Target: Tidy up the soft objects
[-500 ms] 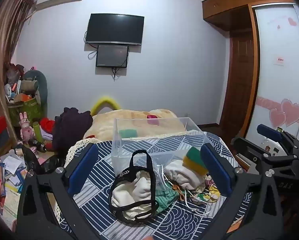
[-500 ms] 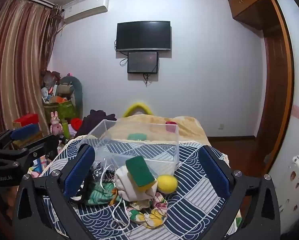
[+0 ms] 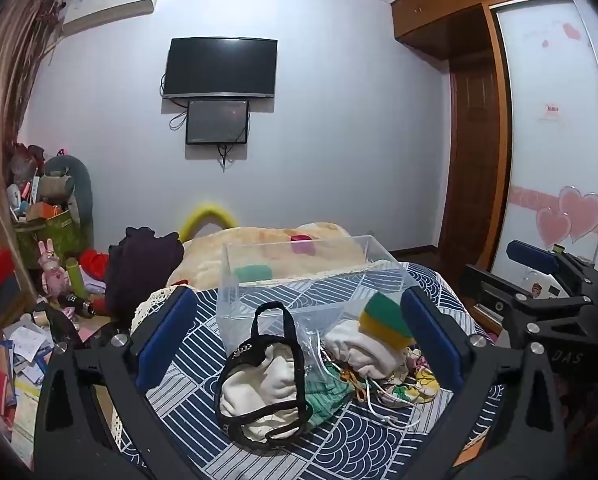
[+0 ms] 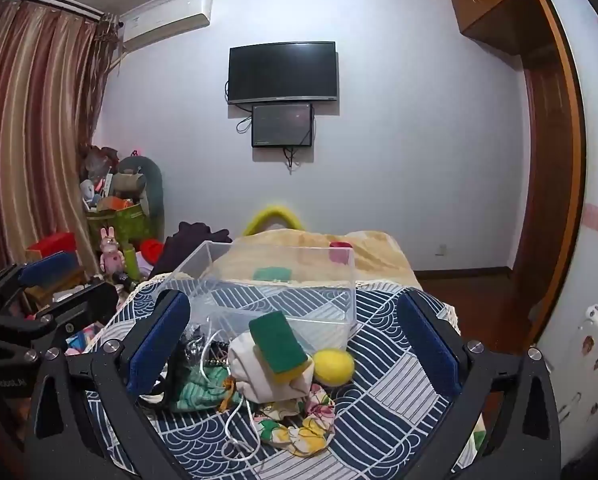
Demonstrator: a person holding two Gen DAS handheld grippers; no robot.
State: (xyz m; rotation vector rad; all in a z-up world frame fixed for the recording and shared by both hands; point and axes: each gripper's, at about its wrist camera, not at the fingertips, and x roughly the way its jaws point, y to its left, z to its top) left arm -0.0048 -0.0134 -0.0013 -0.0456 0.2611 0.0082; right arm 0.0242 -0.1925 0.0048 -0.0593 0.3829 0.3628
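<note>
A pile of soft things lies on the blue patterned cloth (image 3: 363, 448) in front of a clear plastic bin (image 3: 311, 280). In the left wrist view it holds a cream bag with black straps (image 3: 263, 388), a green striped cloth (image 3: 327, 396), a cream pouch (image 3: 359, 352) and a green-and-yellow sponge (image 3: 383, 320). In the right wrist view the sponge (image 4: 279, 344) leans on the cream pouch (image 4: 259, 372), beside a yellow ball (image 4: 333, 366), a floral cloth (image 4: 299, 424) and a white cord (image 4: 235, 428). My left gripper (image 3: 299, 336) and right gripper (image 4: 299, 344) are open and empty, held back from the pile.
The bin (image 4: 275, 284) stands at the far side of the cloth. A beige blanket (image 3: 275, 248) lies behind it. Toys, boxes and papers (image 3: 31, 320) clutter the floor at the left. A wardrobe (image 3: 555, 152) and door stand at the right.
</note>
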